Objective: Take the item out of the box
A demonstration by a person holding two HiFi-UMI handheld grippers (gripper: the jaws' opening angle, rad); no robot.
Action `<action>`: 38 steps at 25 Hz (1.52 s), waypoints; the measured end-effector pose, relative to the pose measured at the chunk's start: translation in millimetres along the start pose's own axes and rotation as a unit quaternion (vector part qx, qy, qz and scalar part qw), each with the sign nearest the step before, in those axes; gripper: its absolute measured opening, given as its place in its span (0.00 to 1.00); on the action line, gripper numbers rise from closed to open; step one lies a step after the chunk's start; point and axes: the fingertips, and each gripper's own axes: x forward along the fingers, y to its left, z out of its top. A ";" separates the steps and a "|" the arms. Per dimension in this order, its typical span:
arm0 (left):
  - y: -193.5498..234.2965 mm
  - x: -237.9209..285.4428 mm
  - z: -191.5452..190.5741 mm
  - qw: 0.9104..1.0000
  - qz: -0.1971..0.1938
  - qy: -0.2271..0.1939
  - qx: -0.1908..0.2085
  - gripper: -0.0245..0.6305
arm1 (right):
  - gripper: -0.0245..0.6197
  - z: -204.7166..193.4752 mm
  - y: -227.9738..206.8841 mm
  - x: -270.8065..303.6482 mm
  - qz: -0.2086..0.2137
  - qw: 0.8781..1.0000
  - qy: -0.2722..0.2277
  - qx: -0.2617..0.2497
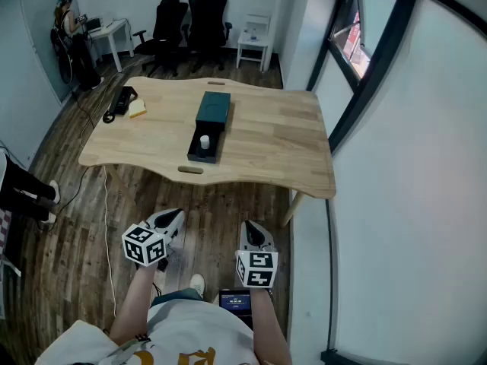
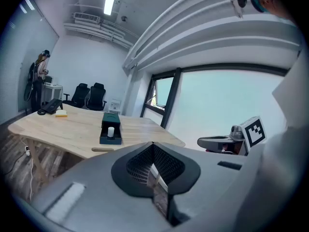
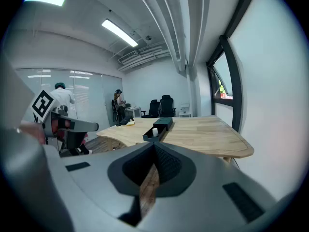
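Box (image 1: pixel 210 125) lies well beyond the left hand-held gripper (image 1: pixel 172 220) and the right hand-held gripper (image 1: pixel 254 234), which hang over the floor (image 1: pixel 213 204) short of the tabletop (image 1: pixel 281 139), jaws pressed together on nothing. Dark green and slid open, it sits mid-tabletop with a white cylinder (image 1: pixel 205 141) upright in its near end. A black device (image 1: pixel 120 101) and a yellow pad (image 1: pixel 137 108) lie at the tabletop's far-left corner.
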 end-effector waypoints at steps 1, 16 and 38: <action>-0.3 -1.3 -0.1 1.000 0.001 0.000 0.000 0.04 | 0.05 0.2 2.0 -2.1 0.002 1.000 -0.001 -0.002; 21.4 17.4 7.8 1.000 0.027 0.000 0.011 0.04 | 0.05 10.9 -13.7 19.6 0.021 1.000 -0.011 0.013; 202.1 225.9 84.4 0.998 0.017 0.044 0.052 0.04 | 0.05 71.9 -92.7 266.8 -0.012 0.999 0.026 0.034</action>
